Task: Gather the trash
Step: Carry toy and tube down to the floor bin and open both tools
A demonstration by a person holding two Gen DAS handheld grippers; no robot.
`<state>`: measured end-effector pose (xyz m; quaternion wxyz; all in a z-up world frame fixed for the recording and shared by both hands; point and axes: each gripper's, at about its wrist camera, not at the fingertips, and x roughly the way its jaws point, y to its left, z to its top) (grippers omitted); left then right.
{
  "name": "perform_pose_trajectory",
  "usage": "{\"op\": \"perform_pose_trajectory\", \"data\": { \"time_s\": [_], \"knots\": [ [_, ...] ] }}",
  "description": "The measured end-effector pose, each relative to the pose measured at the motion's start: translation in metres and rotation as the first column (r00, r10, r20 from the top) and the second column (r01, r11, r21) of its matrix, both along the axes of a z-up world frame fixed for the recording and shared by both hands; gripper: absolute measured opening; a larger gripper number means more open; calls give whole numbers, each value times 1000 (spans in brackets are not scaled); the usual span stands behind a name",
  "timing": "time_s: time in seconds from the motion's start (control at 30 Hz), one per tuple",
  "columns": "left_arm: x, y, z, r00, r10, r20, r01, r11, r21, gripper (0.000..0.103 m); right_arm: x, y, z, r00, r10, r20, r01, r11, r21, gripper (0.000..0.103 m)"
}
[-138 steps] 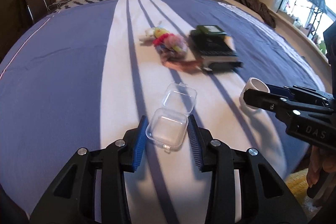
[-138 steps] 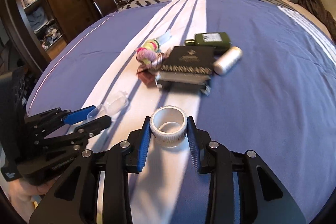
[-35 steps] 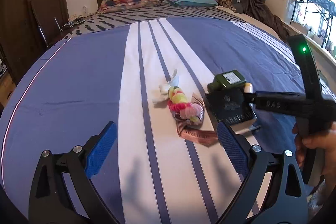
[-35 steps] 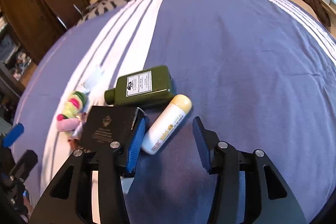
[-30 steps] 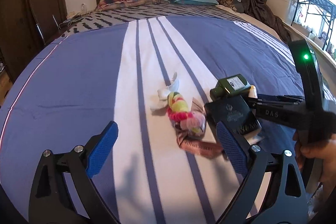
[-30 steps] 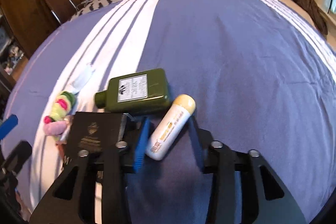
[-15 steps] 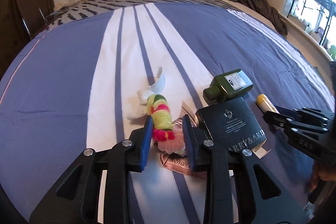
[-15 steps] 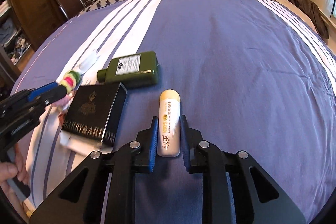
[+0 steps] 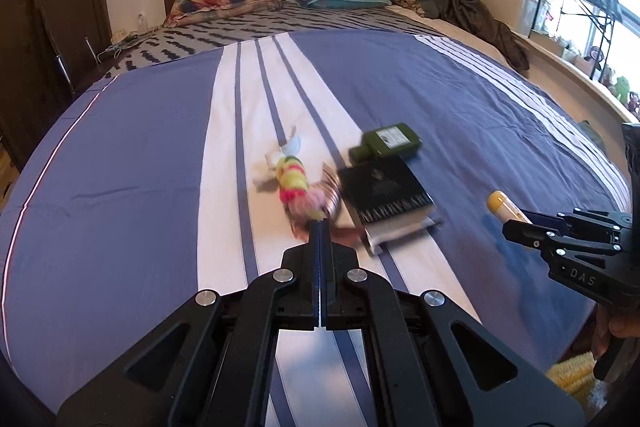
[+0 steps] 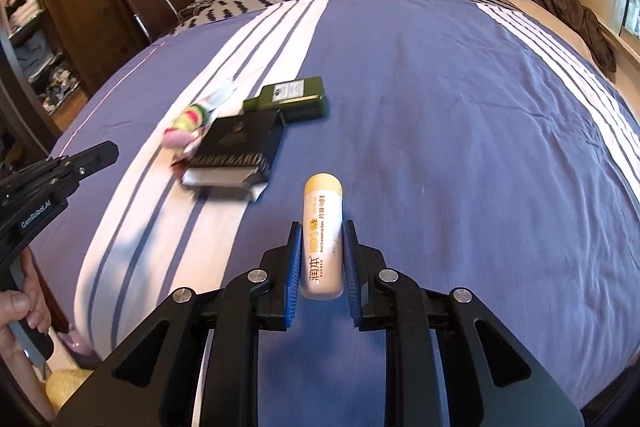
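While clamped on a smooth cylindrical tube (image 10: 322, 239), right claw (image 10: 322, 259); left claw (image 9: 320, 227) together.

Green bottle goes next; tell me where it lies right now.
The green bottle lies flat on the bedspread, left of centre in the right wrist view, touching the black box's far edge.

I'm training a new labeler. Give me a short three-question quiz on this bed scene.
1. What does the right gripper hold? A) mug B) tube C) sock
2. True or false: the left gripper is wide open.
3. Fill in: the green bottle lies just beyond the black ____.

Key: 1 B; 2 false; 3 box.
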<state>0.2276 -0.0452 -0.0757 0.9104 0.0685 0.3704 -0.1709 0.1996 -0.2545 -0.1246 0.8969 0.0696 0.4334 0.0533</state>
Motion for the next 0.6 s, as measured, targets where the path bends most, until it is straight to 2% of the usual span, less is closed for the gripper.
{"op": "perform_pose_trajectory", "data": {
  "time_s": [0.17, 0.23, 0.3, 0.33, 0.47, 0.6],
  "knots": [
    [-9, 7, 1, 1000, 17, 6, -17, 1000, 7, 0, -22, 1, 5, 1000, 6, 10, -6, 1000, 15, 21],
    [-4, 9, 0, 1000, 21, 6, -21, 1000, -5, 16, -28, 1, 7, 1000, 11, 21, -11, 1000, 17, 21],
    [8, 9, -2, 1000, 28, 11, -28, 1000, -9, 42, -33, 1, 10, 999, 16, 38, -17, 1000, 24, 21],
    [12, 9, -4, 999, 31, 13, -30, 999, -9, 46, -36, 0, 10, 999, 19, 46, -21, 999, 29, 21],
    [40, -2, -15, 1000, 24, 7, -24, 1000, 7, 47, -41, -2, 10, 997, 28, 70, -32, 998, 57, 21],
    [71, -8, -32, 999, 26, -34, -26, 1000, 4, 47, -37, -4, 7, 996, 46, 78, -52, 996, 79, 21]
  ]
}}
